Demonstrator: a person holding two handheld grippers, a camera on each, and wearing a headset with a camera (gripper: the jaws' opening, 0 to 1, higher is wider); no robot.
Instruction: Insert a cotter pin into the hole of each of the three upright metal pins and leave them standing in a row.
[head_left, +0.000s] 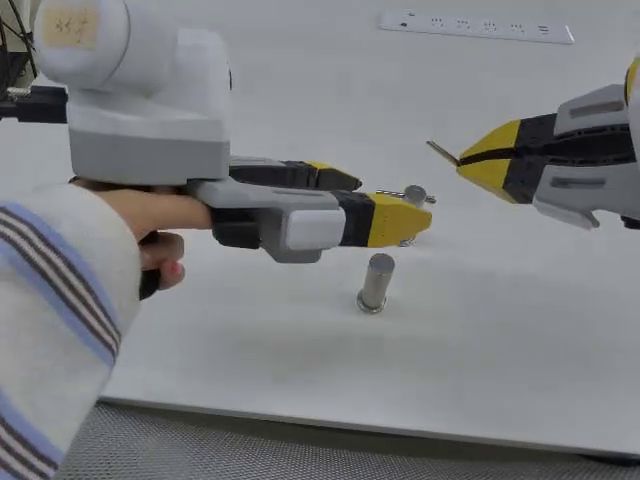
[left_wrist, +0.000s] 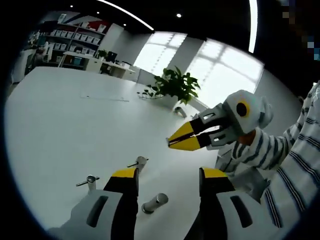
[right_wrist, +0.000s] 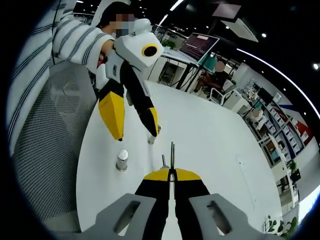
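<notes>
A bare metal pin (head_left: 377, 283) stands upright on the white table, close to the front. Behind it a second pin (head_left: 415, 195) carries a cotter pin through its top. In the left gripper view two pins (left_wrist: 91, 181) (left_wrist: 141, 162) each hold a cotter pin, and the bare pin (left_wrist: 155, 202) stands nearest. My left gripper (head_left: 392, 202) is open, its jaws spread above and behind the bare pin. My right gripper (head_left: 462, 165) hovers at the right, shut on a cotter pin (head_left: 441, 151) that sticks out of its tip (right_wrist: 172, 152) toward the pins.
A white power strip (head_left: 475, 25) lies at the table's far side. The table's front edge (head_left: 350, 425) runs just below the bare pin, with grey mesh beneath it. A potted plant (left_wrist: 172, 85) stands far behind.
</notes>
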